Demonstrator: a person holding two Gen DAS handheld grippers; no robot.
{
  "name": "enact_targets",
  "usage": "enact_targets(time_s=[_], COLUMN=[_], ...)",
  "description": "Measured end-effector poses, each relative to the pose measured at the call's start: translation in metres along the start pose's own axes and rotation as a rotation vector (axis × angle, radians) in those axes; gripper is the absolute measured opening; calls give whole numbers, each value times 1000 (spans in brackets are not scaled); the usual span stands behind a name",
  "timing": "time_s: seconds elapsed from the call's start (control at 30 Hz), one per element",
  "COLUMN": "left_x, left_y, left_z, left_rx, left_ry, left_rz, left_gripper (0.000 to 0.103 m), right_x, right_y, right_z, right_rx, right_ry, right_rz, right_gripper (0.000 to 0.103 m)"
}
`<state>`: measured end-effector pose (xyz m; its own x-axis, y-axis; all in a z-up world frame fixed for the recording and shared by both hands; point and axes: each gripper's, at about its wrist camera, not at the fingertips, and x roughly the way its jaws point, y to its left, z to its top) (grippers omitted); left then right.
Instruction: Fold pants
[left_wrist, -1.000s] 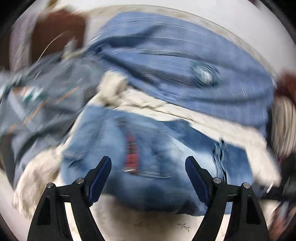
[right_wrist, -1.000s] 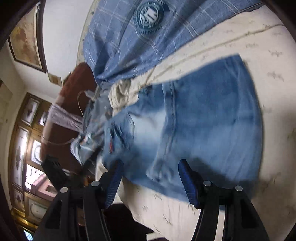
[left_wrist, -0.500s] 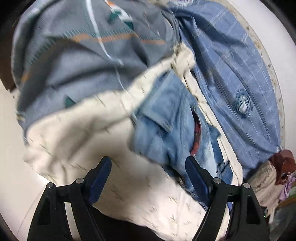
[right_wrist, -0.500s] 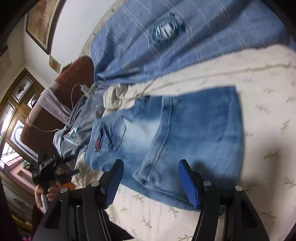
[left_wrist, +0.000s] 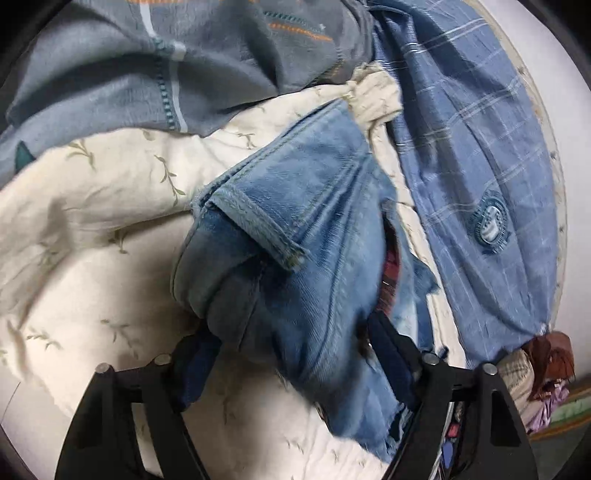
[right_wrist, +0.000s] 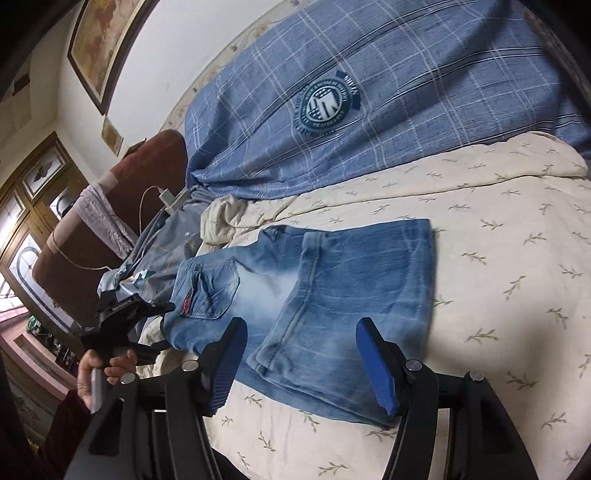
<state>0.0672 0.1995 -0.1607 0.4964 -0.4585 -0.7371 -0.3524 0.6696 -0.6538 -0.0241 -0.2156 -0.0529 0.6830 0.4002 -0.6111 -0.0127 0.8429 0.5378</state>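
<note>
Two grippers worked one pair of folded denim jeans (right_wrist: 314, 291), which lay on the cream leaf-print bedspread (right_wrist: 498, 288) with the legs already doubled over the seat and the back pocket (right_wrist: 207, 291) facing up. In the left wrist view the left gripper (left_wrist: 295, 369) stood with its jaws spread wide around the waistband end of the jeans (left_wrist: 295, 266), denim bunched between the blue pads but not pinched. The right gripper (right_wrist: 299, 365) hovered with jaws parted at about six o'clock of the garment, over the hem edge and touching nothing. A blue plaid blanket (right_wrist: 369, 110) lay at twelve o'clock and a grey patterned cloth (left_wrist: 147, 66) at ten. The step in hand appeared to be the final fold; next, each gripper would likely need to clamp its end and carry one across the other.
</note>
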Motion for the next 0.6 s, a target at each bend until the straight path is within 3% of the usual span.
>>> enact_targets(time_s=[0.17, 0.23, 0.4, 0.6], left_x=[0, -3, -17, -55], left_y=[1, 1, -15, -76], left_z=[-1, -1, -5, -25], left_rx=[22, 13, 79, 342], left_ry=[-55, -74, -130, -285], left_rz=[11, 15, 25, 25], left_gripper=[54, 40, 17, 13], right_x=[6, 9, 10, 6], right_y=[-5, -6, -8, -19], right_z=[2, 2, 5, 8], right_rx=[22, 28, 49, 96], right_ry=[16, 13, -11, -34], right_rz=[-36, -50, -58, -89], right_gripper=[65, 65, 65, 65])
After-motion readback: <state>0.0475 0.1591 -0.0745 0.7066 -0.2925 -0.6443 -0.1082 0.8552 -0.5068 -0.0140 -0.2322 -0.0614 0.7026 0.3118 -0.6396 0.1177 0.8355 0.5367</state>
